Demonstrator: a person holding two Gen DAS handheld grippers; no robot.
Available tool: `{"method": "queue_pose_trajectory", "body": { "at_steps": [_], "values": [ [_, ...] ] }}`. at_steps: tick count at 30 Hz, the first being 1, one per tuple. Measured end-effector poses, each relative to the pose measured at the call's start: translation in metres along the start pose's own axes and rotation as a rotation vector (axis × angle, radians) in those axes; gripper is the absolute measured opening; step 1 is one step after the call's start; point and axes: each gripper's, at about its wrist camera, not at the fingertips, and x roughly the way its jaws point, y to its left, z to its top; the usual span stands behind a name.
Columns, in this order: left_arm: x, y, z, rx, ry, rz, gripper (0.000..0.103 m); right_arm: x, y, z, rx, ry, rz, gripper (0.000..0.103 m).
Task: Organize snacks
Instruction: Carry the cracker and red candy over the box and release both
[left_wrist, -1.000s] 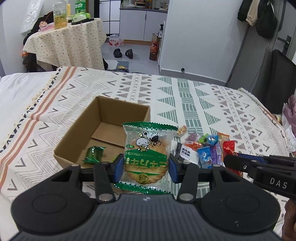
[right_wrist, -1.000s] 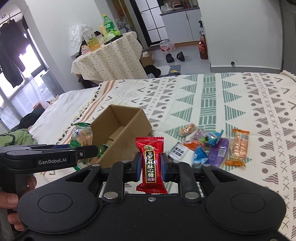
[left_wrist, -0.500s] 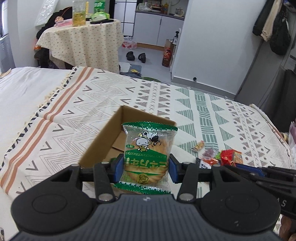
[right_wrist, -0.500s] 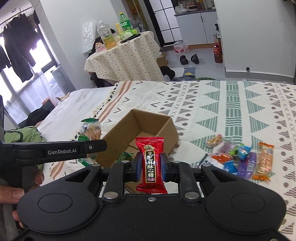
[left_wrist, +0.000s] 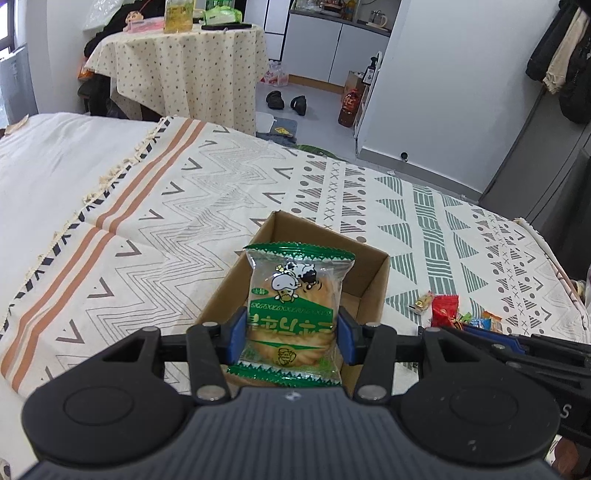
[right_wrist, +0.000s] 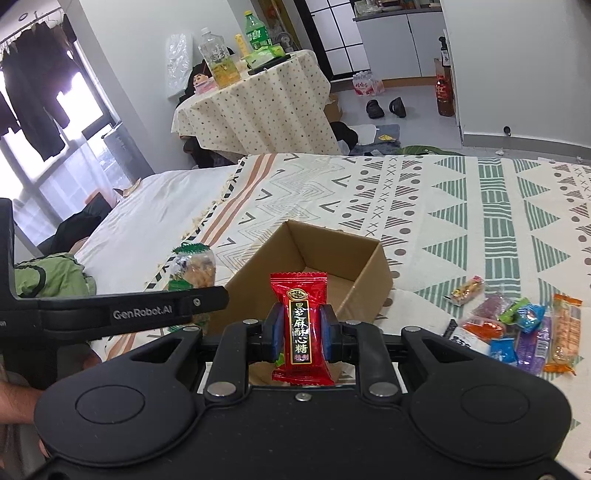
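— Gripping anything on the left?
— Yes: the left gripper (left_wrist: 291, 334) has its blue pads (left_wrist: 237, 339) clamped on the sides of a green-edged cookie packet (left_wrist: 295, 314), held upright in front of the open cardboard box (left_wrist: 373, 291).
— And the other one?
— The right gripper (right_wrist: 302, 332) is clenched on a red candy wrapper (right_wrist: 301, 325), also upright, with the same box (right_wrist: 369, 280) just beyond it.
— Where does the box sit?
— On the patterned bedspread (left_wrist: 184, 206). I cannot make out its contents: the packets hide most of the floor.
— The rest of the snacks?
— A loose pile of snacks (right_wrist: 517, 328) lies on the bedspread to the right of the box, near it but apart; the left wrist view shows only its edge.
— Do the grippers see each other?
— The right wrist view catches the left gripper's arm crossing at left, with the cookie packet (right_wrist: 192, 269) above it and a bare hand (right_wrist: 14, 402) at the frame edge
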Motion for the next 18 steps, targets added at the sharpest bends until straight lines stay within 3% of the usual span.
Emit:
{"method": "queue_pose_trajectory", "body": {
  "at_steps": [14, 17, 18],
  "values": [
    [0.014, 0.013, 0.010, -0.026, 0.015, 0.003, 0.059, 0.027, 0.008, 0.005, 0.037, 0.043, 0.007, 0.021],
    [0.013, 0.018, 0.010, -0.035, 0.019, 0.025, 0.067, 0.027, 0.009, 0.007, 0.046, 0.040, 0.024, 0.027],
    [0.013, 0.020, 0.010, -0.041, 0.024, 0.028, 0.071, 0.026, 0.008, 0.007, 0.043, 0.038, 0.015, 0.034]
  ]
}}
